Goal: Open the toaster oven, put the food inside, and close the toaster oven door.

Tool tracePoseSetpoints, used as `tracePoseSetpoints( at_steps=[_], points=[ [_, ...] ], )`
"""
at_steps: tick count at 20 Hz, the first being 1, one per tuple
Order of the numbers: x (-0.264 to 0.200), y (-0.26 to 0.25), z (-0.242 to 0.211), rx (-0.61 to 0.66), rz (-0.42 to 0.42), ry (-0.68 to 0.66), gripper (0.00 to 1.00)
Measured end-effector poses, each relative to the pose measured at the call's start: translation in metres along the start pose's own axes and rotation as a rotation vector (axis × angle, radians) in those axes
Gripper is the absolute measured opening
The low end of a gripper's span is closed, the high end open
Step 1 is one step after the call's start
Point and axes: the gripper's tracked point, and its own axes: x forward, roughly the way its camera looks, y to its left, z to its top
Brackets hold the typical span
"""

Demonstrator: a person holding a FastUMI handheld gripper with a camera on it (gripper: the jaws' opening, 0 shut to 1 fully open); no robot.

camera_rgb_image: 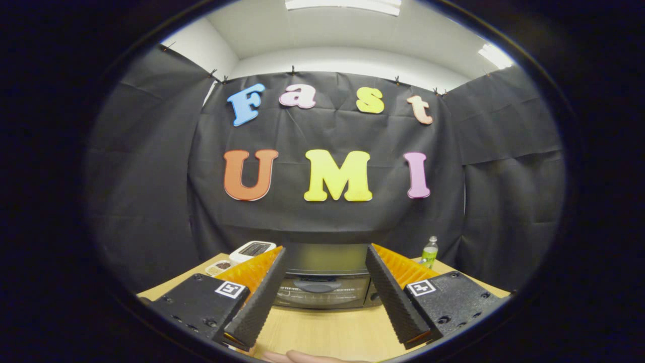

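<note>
Your gripper (325, 272) stands with its jaws wide apart, nothing between them; the fingers (259, 295) wear matt black ribbed pads that look like rubber, backed by ridged orange plastic, on grainy black plastic blocks. Beyond them you see the toaster oven (322, 282), door closed, its front dark and glossy with a smooth handle, its top looking like dull metal, though the view is too low to be sure. The table (327, 327) under it shows pale, smooth wood grain. Right of the oven, the bottle (429, 252) is clear, shiny plastic. The wall (151, 201) behind is matt black cloth, creased.
</note>
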Motion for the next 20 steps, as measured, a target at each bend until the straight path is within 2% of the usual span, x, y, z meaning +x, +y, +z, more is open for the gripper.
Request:
tracePoseSetpoints(
  at_steps=[2, 6, 11, 17, 19, 20],
  points=[
    [0.025, 0.004, -0.018, -0.018, 0.02, 0.02, 1.0],
    [0.076, -0.009, -0.061, 0.001, -0.011, 0.087, 1.0],
    [0.12, -0.017, -0.123, 0.053, -0.006, 0.238, 1.0],
    [0.146, 0.001, -0.134, -0.035, 0.012, 0.238, 1.0],
    [0.152, -0.01, -0.139, -0.047, -0.028, 0.238, 1.0],
    [0.153, -0.01, -0.143, -0.047, -0.02, 0.245, 1.0]
  ],
)
